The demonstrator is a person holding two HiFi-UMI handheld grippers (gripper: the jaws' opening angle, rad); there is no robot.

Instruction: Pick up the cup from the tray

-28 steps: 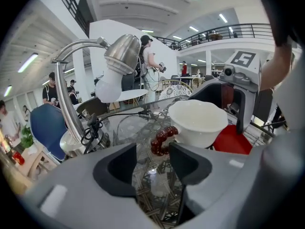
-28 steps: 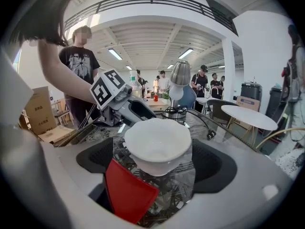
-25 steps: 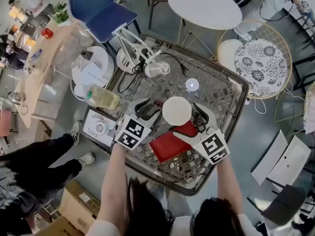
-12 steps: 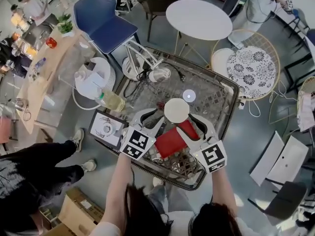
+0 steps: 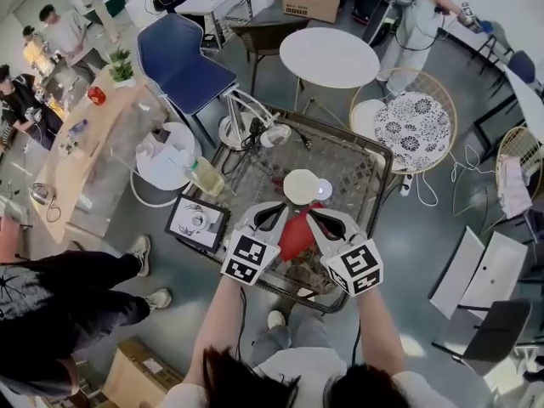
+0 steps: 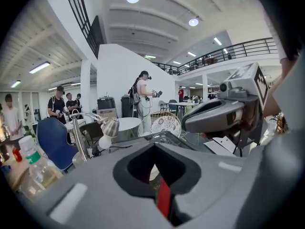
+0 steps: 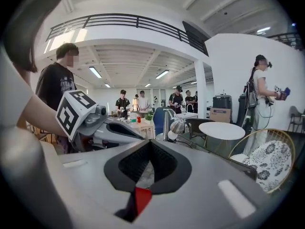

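Observation:
A white cup [image 5: 303,185] stands at the far end of a red tray [image 5: 293,232]. The tray hangs above the glass-and-wicker table [image 5: 361,164], held from both sides. My left gripper [image 5: 276,219] is shut on its left edge; a red strip [image 6: 163,197] shows in the slit between its jaws. My right gripper [image 5: 316,221] has just been closing and is now shut on the right edge, with a red sliver [image 7: 141,199] between its jaws. Most of the tray is hidden by the two grippers.
On the table stand a desk lamp [image 5: 272,134] and a small white disc [image 5: 322,191]; a plastic bottle [image 5: 206,175] stands beside it. Around it are a blue chair [image 5: 183,53], a round white table [image 5: 330,56], a patterned wicker chair [image 5: 412,117] and a person in black [image 5: 51,287].
Both grippers have risen together, lifting the red tray with the cup off the table. The right gripper's jaws have closed onto the tray. The head view now takes in more of the room.

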